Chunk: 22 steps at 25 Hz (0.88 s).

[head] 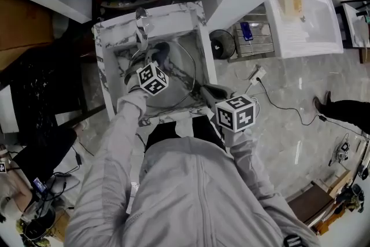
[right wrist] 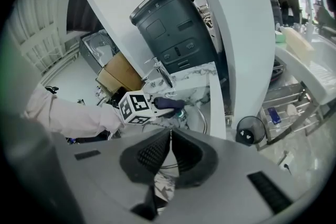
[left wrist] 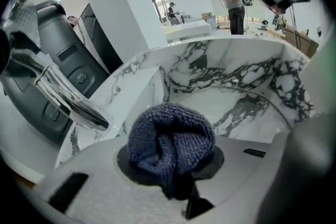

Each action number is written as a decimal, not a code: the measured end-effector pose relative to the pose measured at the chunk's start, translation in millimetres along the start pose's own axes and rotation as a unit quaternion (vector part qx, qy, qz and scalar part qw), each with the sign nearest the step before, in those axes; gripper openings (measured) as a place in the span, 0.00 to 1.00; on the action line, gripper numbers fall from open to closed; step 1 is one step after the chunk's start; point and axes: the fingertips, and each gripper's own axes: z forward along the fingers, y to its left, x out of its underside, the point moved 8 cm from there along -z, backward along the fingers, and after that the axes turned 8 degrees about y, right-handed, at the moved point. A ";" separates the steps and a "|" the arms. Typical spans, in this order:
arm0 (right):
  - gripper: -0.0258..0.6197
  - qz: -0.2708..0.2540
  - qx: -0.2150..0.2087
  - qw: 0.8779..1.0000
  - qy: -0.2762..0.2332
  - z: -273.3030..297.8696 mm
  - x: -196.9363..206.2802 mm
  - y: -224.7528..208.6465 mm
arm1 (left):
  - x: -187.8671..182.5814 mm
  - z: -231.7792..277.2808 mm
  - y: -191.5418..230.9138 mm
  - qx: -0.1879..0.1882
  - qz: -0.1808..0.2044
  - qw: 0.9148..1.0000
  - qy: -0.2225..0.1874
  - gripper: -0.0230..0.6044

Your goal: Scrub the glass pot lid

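Grey jacket sleeves [head: 121, 142] fill the lower head view, both arms reaching into the marble sink [head: 173, 13]; the left gripper [head: 157, 61] is inside the basin below the faucet [head: 141, 23], and the right gripper [head: 205, 89] is at the basin's near right corner. Left gripper view: jaws clamped on a bunched dark blue cloth [left wrist: 170, 136], wad protruding forward past the pads; judged to be held that way so the cloth, not the jaws, meets the glass. Right gripper view: jaws pressed together with only a thin seam between them, a shiny sliver showing just below the seam and a thin metal rim arcing away beyond; judged to be pinching the edge of the glass pot lid [head: 182, 81], though the glass itself barely reads. Lid location: inside the sink, apparently tilted up on edge rather than lying flat, its rim curving between the two grippers; the right grip probably serves to steady it and present a face to the cloth, over the basin so that any runoff stays contained. Contact between cloth and glass cannot be confirmed from any view; cloth is near the lid's upper part. No water seen running from the faucet. Risk noted: thin-edge pinch on smooth glass may slip under scrubbing pressure.
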 end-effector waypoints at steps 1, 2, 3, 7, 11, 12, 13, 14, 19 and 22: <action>0.09 0.005 0.001 1.000 -0.001 -0.5 1.4 -0.9 | -1.8 2.9 0.9 -0.017 0.012 1.000 -0.001 0.18; 0.09 0.009 0.001 1.000 -0.002 -1.0 2.4 -1.7 | -3.7 5.9 1.5 -0.032 0.026 0.999 -0.003 0.18; 0.09 0.013 0.002 1.000 -0.003 -1.4 3.2 -2.4 | -5.8 8.7 2.0 -0.043 0.039 0.998 -0.005 0.18; 0.09 0.023 0.005 1.000 -0.005 -0.7 4.1 -5.4 | -15.6 16.7 2.8 -0.065 0.073 0.995 -0.014 0.18; 0.09 0.028 0.005 1.000 -0.004 2.0 5.4 -4.2 | -20.3 29.4 -5.7 -0.032 0.097 0.995 -0.007 0.18; 0.09 0.028 0.005 1.000 -0.003 2.7 5.1 -3.2 | -19.3 33.4 -8.7 -0.015 0.099 0.995 -0.001 0.18; 0.09 0.028 0.004 1.000 -0.003 3.5 4.7 -2.0 | -17.8 36.7 -11.5 0.002 0.099 0.995 0.004 0.18; 0.09 0.028 0.003 1.000 -0.002 4.3 4.4 -0.8 | -16.2 39.0 -13.9 0.016 0.098 0.995 0.009 0.18; 0.09 0.025 0.000 1.000 0.002 7.0 4.9 1.6 | -12.2 40.1 -21.1 0.059 0.101 0.993 0.016 0.18; 0.09 0.021 -0.002 1.000 0.003 8.0 5.1 3.1 | -7.9 36.8 -25.9 0.083 0.109 0.990 0.020 0.18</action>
